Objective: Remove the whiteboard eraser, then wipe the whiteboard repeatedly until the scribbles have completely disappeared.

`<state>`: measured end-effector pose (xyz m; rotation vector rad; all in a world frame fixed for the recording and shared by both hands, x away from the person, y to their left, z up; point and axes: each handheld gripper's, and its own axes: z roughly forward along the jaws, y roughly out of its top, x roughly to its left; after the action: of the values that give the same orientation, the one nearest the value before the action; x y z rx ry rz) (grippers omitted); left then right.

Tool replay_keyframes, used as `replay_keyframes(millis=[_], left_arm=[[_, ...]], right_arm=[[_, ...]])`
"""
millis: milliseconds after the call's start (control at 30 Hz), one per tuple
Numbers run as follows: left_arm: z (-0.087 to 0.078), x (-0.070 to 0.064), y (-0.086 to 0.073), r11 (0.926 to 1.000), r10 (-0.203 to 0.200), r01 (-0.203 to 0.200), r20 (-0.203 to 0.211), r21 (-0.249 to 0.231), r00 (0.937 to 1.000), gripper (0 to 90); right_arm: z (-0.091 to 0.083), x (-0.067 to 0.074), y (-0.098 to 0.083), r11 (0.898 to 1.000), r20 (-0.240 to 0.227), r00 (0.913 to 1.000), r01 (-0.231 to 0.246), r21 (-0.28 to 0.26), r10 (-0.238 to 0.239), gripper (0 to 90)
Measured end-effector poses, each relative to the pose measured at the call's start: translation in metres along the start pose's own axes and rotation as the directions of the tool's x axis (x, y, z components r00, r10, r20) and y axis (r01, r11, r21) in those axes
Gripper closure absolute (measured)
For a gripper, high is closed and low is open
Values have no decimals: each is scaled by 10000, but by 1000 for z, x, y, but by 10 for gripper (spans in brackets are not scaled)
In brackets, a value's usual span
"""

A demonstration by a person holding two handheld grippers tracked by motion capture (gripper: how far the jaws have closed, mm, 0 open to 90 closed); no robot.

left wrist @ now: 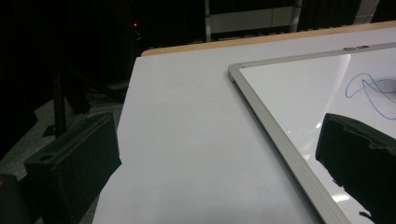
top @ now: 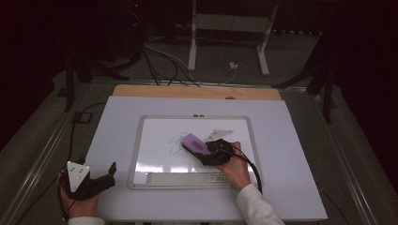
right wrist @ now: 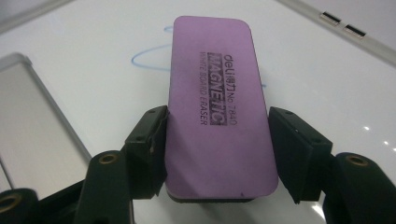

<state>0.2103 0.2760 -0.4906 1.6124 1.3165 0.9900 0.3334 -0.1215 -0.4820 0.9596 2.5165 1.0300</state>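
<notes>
A purple whiteboard eraser [top: 194, 142] [right wrist: 217, 107] sits low over the whiteboard [top: 159, 140] [right wrist: 327, 70], next to a blue scribble [top: 176, 143] [right wrist: 147, 58]. My right gripper [top: 201, 151] [right wrist: 217, 126] is shut on the eraser, with one black jaw pressed against each long side. My left gripper [top: 110, 177] [left wrist: 215, 154] rests at the table's front left corner. Its jaws are wide open with nothing between them, and they point at the whiteboard's metal frame [left wrist: 275, 123]. The scribble [left wrist: 369, 91] shows beyond that frame.
The whiteboard lies on a white sheet [top: 291, 154] that covers the table, and a wooden strip [top: 197, 91] shows along the far edge. A pen tray [top: 183, 178] runs along the board's near side. Cables and a metal stand [top: 230, 28] are on the floor behind.
</notes>
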Motion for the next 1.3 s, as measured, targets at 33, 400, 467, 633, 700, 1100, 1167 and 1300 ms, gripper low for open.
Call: replay_keyframes(millis=[33,400,467,633,700,1100,1167,1300], left_arm=[[0,0,0,10000,3,-3,0,3,10000,5],[0,0,0,10000,-11,11,-14,-5,10000,5],[0,-1,0,10000,-2,2,-6,12,10000,5],[1,-1,0,10000,22,-22,10,45,10000,5],[0,-1,0,10000,20,-20,9,37,10000,5],[1,0,0,10000,-15,15,28,33,10000,5],[1,0,0,10000,-6,6,34,33,10000,5],[1,-1,0,10000,11,-11,37,54,10000,5]], right_arm=[[1,1,-1,10000,-1,10000,39,47,-39,408],[10,7,-13,9980,188,9991,376,513,-386,405],[11,7,-13,9980,157,9995,270,577,-279,385],[14,5,-9,9972,202,9997,-124,741,109,228],[15,4,-6,9979,-104,9993,-365,532,371,206],[32,6,6,9975,-186,9985,-514,495,523,397],[32,8,6,9977,-80,9992,-388,563,393,407],[29,8,5,9970,-178,9996,-216,737,230,410]])
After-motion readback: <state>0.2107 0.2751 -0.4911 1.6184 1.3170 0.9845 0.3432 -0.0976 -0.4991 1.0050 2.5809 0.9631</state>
